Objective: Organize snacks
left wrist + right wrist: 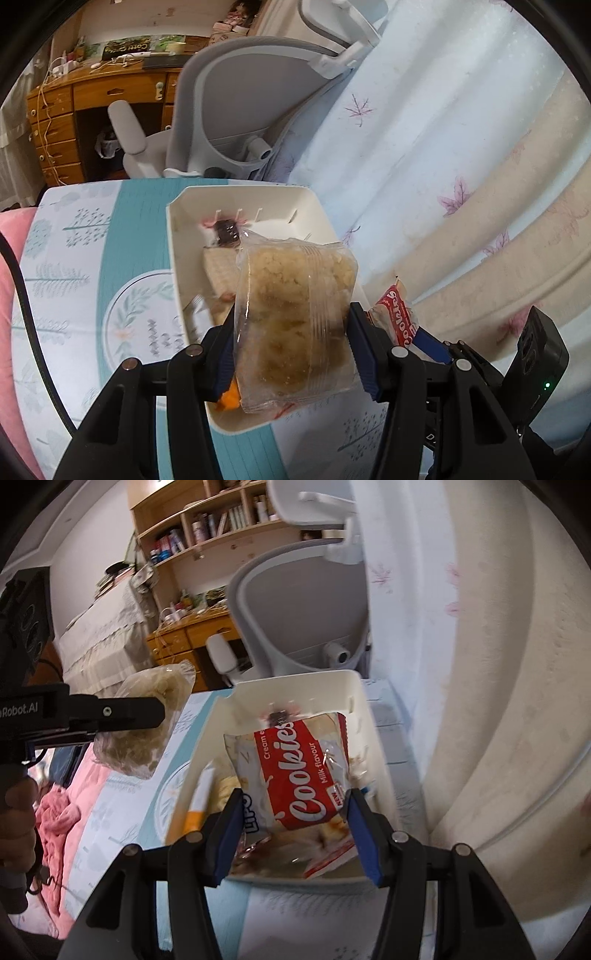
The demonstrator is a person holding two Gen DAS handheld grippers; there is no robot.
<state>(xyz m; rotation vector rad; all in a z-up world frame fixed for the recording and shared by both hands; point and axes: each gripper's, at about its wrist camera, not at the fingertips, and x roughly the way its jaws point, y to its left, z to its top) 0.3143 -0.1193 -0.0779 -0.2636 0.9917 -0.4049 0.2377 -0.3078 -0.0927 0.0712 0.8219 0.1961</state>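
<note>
Above the white bin [177, 236], each gripper pinches its own snack packet.

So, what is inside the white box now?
In the white box a few snacks show: a dark wrapped one at the far end, a pale flat pack, something orange at the near end. The held clear bag covers the rest.

Clear crumble-cake packet [295, 321] and red cookies packet [299, 775] above white bin [184, 236].
</note>
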